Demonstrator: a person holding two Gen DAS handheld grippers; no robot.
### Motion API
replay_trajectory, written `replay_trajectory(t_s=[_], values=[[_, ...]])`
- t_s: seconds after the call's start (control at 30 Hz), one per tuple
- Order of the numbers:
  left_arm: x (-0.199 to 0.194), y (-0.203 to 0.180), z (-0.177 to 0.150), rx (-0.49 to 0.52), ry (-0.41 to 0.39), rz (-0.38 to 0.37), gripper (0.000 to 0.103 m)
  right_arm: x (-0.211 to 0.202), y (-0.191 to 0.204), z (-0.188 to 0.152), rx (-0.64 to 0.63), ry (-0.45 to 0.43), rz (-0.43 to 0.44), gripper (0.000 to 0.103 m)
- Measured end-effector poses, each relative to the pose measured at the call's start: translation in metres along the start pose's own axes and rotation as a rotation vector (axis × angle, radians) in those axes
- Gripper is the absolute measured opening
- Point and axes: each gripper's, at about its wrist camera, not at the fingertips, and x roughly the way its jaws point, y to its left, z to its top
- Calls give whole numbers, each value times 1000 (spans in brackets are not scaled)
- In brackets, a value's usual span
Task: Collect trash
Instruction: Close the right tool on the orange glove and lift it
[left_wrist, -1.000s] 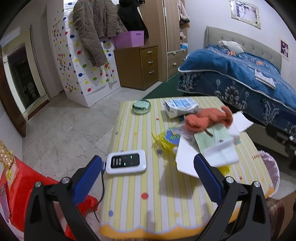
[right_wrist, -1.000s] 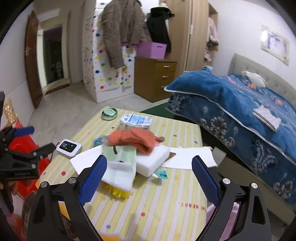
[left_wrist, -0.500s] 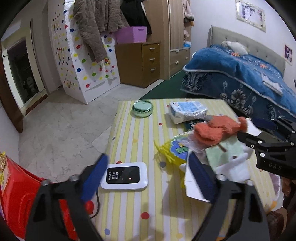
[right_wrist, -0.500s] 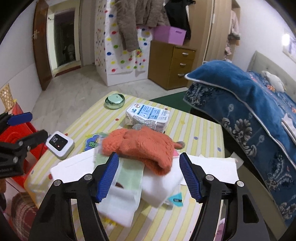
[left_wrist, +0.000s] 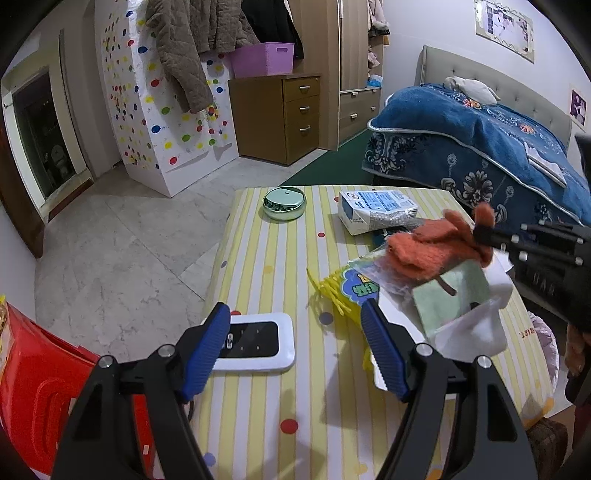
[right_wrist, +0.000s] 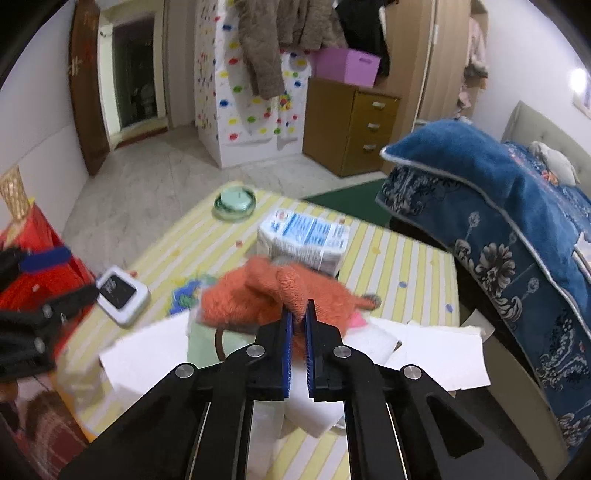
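An orange knitted glove (right_wrist: 269, 295) lies on top of a heap of papers on the striped table; it also shows in the left wrist view (left_wrist: 436, 247). My right gripper (right_wrist: 300, 308) is shut on a fold of the glove. In the left wrist view that gripper (left_wrist: 484, 234) reaches in from the right. A pale green packet (left_wrist: 454, 295), white paper (right_wrist: 147, 350), a yellow wrapper (left_wrist: 351, 291) and a milk carton (right_wrist: 306, 240) make up the heap. My left gripper (left_wrist: 295, 321) is open and empty above the table's near left part, beside a white device (left_wrist: 258, 341).
A round green tin (left_wrist: 284, 203) stands at the table's far left corner. A red plastic stool (left_wrist: 33, 380) is left of the table. A blue-covered bed (left_wrist: 480, 147) lies to the right. A pink-lined bag (left_wrist: 543, 343) hangs at the table's right side.
My right gripper moved forward onto the orange glove and closed on it. My left gripper moved forward over the table and stays open.
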Motion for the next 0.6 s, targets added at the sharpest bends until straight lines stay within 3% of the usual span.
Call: replay_trajectory(t_s=[0.1,0.23,0.33,0.6], values=[[-10,-1,-3,-2,-14,-10,72,-22,-5,10,54,-73,13,4],[-27,-6,-4,13,-43,-20,72,-76,-15,28,122,-237,19,4],[-38,-9,-4,17,-61,-34,72,-115,-21,37,148,-312,-13,4],[-49,-31,-26,63,-60,-114,72,-169,-33,-1,185,-286,-81,4]])
